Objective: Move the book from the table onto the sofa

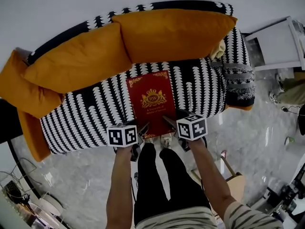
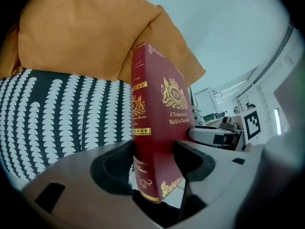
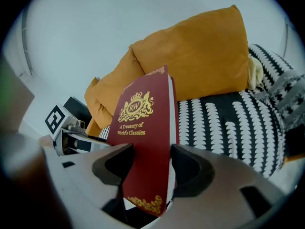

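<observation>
Head view: your red book (image 1: 151, 101), with a gold crest and corner trim, is cover-up over the sofa's (image 1: 90, 118) front seat edge. Orange cushions (image 1: 176, 32) are behind it.
Left gripper view: left gripper (image 2: 155, 163) jaws clamp the spine-side corner.
Right gripper view: right gripper (image 3: 152, 168) jaws clamp the page-side corner.

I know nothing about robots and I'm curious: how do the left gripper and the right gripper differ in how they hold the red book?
The left gripper clamps the red book at its spine corner; the right gripper clamps the corner with white page edges. In the head view the left gripper sits slightly lower than the right gripper. Both are shut on the book's near end.
</observation>
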`<state>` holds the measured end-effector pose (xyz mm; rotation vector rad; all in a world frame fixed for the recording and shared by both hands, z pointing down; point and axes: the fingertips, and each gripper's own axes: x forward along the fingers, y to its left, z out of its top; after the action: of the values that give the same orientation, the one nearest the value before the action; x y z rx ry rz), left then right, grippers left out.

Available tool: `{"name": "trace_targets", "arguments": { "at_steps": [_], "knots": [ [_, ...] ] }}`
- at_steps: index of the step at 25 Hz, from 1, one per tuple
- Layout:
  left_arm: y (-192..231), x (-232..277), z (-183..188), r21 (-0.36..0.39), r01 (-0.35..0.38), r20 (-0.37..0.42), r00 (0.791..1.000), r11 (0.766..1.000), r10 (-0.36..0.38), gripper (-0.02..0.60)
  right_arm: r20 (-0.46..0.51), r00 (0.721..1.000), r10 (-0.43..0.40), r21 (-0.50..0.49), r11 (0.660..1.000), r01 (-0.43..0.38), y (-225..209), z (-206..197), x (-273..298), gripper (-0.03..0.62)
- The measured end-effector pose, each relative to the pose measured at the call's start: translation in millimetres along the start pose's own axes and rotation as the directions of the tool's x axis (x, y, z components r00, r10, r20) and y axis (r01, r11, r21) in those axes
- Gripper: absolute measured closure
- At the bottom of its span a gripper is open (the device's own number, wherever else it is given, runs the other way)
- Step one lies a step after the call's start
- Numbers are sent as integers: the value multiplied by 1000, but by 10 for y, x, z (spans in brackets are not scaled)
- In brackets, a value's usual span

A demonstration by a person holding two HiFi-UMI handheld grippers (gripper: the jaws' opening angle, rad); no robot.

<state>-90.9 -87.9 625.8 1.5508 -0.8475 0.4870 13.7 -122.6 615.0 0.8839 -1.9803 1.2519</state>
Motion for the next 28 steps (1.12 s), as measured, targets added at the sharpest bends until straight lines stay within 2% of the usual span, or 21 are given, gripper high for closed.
{"name": "trace_targets", "arguments": {
  "at_steps": [7,15,21,28],
  "knots": [
    [211,450,-2,-10,-9,-39,999,1000,9,310,-29,999,-18,20,1000,19,-371,-102,309,332],
    [550,713,-60,-13,-26,-90,996,1000,25,310,-93,995,-20,32,999,23,-530,-239,711,333],
    [775,960,-55,-35,-24,-105,994,999,21,310,-133,990,-38,23,999,41,-699,-277,984,335],
    [982,1215,-64,-87,-24,-124,992,996,13,310,-160,986,-46,70,996,58,-879,-356,1259,339]
  ]
}}
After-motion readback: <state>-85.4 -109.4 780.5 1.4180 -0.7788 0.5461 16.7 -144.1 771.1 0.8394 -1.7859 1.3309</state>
